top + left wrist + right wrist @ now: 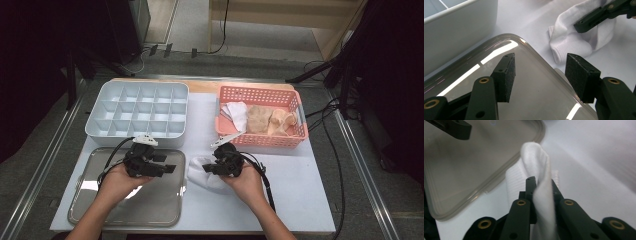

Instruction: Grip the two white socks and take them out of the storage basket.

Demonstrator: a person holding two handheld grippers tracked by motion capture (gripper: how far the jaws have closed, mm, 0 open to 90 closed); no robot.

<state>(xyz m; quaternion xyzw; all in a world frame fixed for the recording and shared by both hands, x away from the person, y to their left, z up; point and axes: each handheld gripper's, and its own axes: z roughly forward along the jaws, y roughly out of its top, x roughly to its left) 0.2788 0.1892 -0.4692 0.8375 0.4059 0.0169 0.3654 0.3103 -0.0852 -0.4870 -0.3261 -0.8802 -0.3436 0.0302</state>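
Note:
A white sock [200,175] lies crumpled on the white table just right of the metal tray [100,210]. My right gripper [211,169] is shut on a raised fold of it; in the right gripper view the fold of the sock [536,162] stands pinched between the jaws of that gripper [541,182]. My left gripper [167,164] hovers open over the tray's right part, with nothing between its pads. In the left gripper view it [540,72] stands above the tray's corner [536,100], with the sock [574,40] beyond.
A white compartment box [137,107] stands behind the tray, and its wall [456,37] is close at the left. At the back right sits a pink basket [260,141] holding white and beige cloth items. The tray's rim [499,177] runs beside the sock.

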